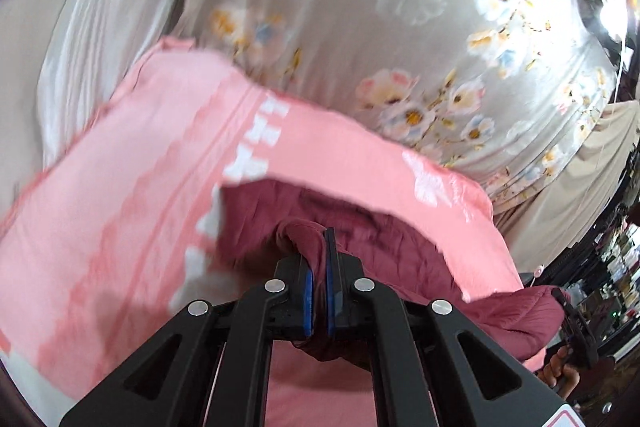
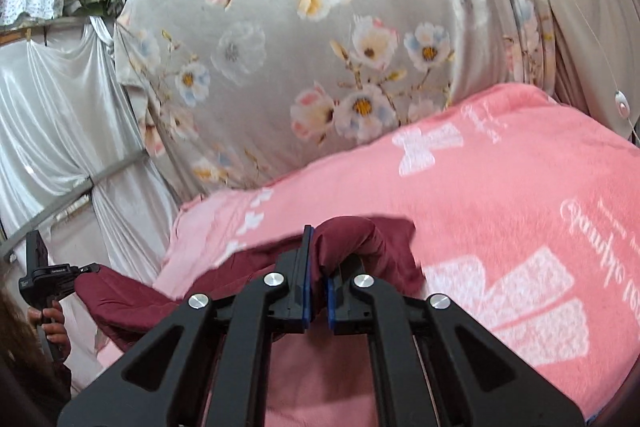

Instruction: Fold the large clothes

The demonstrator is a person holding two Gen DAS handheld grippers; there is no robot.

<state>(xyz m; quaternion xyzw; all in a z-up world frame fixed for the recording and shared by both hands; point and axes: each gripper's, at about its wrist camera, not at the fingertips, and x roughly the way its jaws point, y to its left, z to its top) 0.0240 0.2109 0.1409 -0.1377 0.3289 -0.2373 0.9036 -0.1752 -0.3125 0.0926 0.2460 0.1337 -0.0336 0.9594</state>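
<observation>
Maroon garment [image 1: 384, 227] hung above the pink blanket [image 1: 120, 187]; my left tongs [image 1: 319, 255] and right tongs [image 2: 319, 259] clamped its cloth.

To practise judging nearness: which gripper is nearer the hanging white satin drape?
Left. The left gripper sits on the side of the white satin drape; the right gripper lies farther along the maroon garment.

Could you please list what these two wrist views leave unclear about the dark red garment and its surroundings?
- Dark red garment: left wrist view, its shape is blurred and cut off behind the left gripper.
- Right wrist view: the right gripper covers its lower part.
- White lettering on the pink blanket: blurred, unreadable.
</observation>
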